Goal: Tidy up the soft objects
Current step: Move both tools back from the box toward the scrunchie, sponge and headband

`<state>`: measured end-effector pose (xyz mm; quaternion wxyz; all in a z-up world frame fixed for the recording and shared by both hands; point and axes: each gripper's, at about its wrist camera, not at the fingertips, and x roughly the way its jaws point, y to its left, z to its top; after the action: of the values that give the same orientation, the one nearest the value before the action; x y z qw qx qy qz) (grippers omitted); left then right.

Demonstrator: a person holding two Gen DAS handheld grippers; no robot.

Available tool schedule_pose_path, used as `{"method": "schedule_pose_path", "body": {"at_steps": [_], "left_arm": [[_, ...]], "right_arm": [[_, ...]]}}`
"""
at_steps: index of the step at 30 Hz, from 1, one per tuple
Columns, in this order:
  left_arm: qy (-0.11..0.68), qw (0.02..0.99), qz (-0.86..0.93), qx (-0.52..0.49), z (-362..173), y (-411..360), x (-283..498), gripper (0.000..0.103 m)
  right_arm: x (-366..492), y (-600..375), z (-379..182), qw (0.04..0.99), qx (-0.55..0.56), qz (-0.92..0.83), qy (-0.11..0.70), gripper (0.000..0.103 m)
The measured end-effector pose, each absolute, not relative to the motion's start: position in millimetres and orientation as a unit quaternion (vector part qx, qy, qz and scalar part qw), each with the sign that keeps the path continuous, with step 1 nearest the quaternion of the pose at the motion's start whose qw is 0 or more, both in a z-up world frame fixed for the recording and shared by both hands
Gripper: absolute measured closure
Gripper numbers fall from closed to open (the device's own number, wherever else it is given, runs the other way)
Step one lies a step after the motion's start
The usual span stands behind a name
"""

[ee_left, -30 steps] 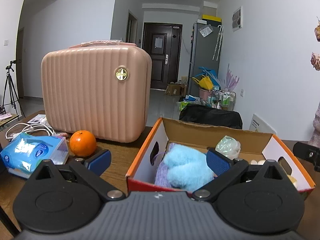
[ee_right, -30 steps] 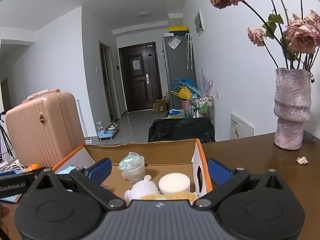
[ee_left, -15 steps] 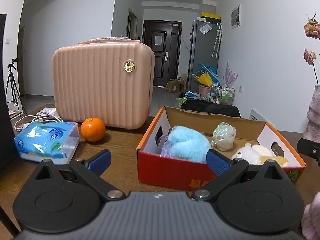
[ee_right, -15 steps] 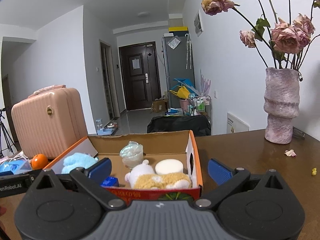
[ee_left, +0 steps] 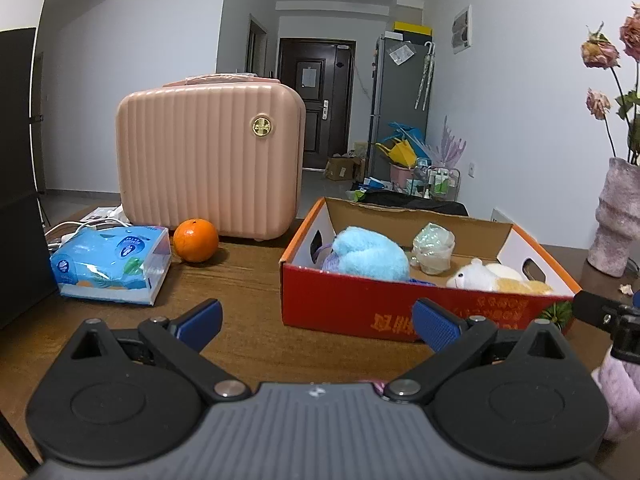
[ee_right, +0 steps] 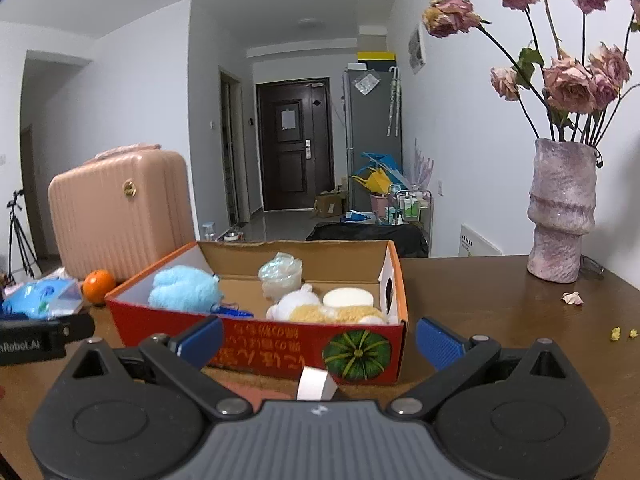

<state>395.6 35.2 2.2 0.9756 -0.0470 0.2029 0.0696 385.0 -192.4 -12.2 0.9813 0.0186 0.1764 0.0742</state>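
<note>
In the left wrist view, the left gripper (ee_left: 316, 322) is held with its jaws spread wide and nothing between them, above bare brown table (ee_left: 240, 280) just short of the red cardboard box (ee_left: 360, 308). Open tabletop is seen between the box and the tissue pack (ee_left: 110, 266); an orange (ee_left: 196, 240) lies beside a pink case (ee_left: 208, 168). A blue plush (ee_left: 370, 254) and a white-and-tan plush (ee_left: 492, 278) are contained in the box. At the right edge a pale pink furry item (ee_left: 616, 396) is cut off and cannot be identified.

In the right wrist view, the right gripper (ee_right: 318, 338) is likewise wide apart and empty, before the box's (ee_right: 280, 344) front wall. Clear table is left toward the vase (ee_right: 560, 216). A white tag (ee_right: 316, 384) is partly hidden behind the gripper body.
</note>
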Motion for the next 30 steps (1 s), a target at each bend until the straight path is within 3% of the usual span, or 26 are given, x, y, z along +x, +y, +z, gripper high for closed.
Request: {"method": "schedule_pose_path", "body": {"at_steps": [30], "left_arm": [[0.245, 0.969, 0.023, -0.03, -12, 33, 320, 0.0]], "right_arm": [[306, -199, -31, 0.973, -0.013, 0.106, 0.204, 0.0]]}}
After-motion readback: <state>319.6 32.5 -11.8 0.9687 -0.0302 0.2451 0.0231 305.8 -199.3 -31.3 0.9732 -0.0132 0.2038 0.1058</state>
